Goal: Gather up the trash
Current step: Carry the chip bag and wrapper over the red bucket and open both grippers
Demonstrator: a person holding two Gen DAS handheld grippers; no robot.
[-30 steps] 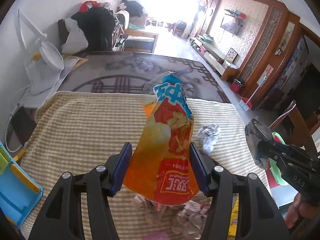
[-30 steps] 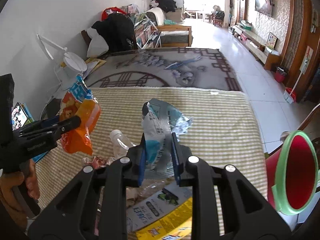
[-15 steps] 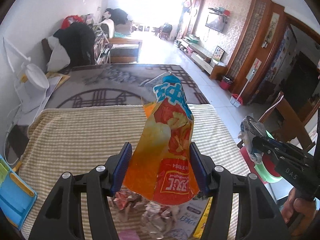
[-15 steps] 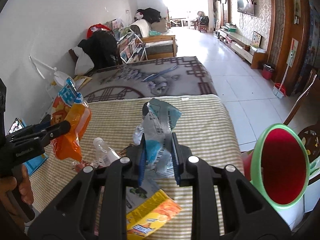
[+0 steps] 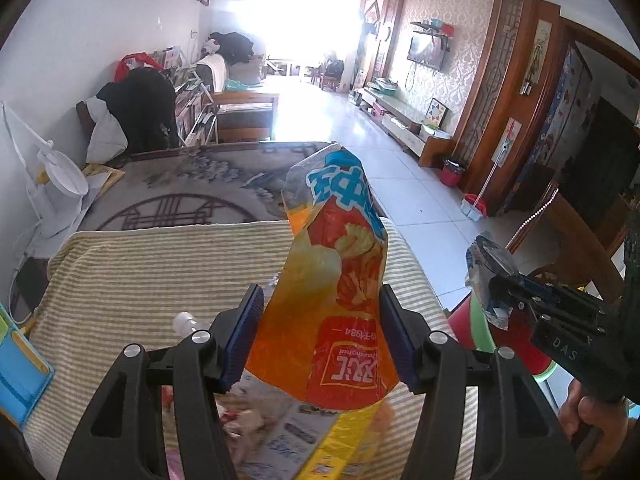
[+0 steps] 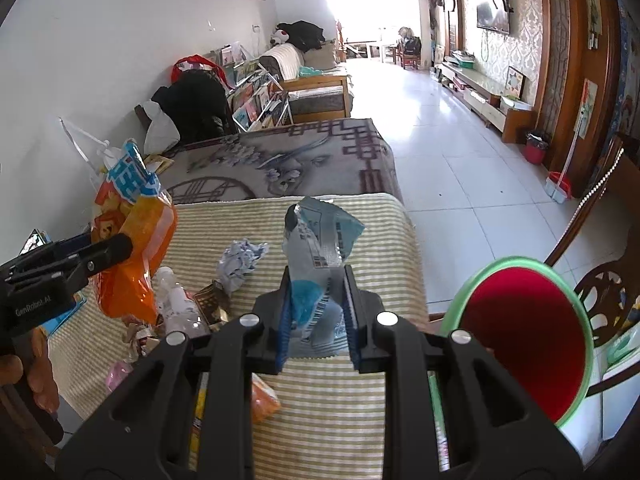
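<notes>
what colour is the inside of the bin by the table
Red inside, with a light green rim; the bin shows best in the right wrist view.

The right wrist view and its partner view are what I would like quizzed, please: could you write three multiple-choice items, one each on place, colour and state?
1. The waste bin stands:
A. beside the table's right edge
B. on the rug
C. on the sofa

2. Its inside is:
A. blue
B. red
C. white

3. The left tongs are:
A. open, empty
B. shut on the orange chip bag
C. resting on the striped tablecloth

Answers:
1 A, it sits off the tablecloth's right side.
2 B, red under a green rim.
3 B, both pads press the bag.
</notes>
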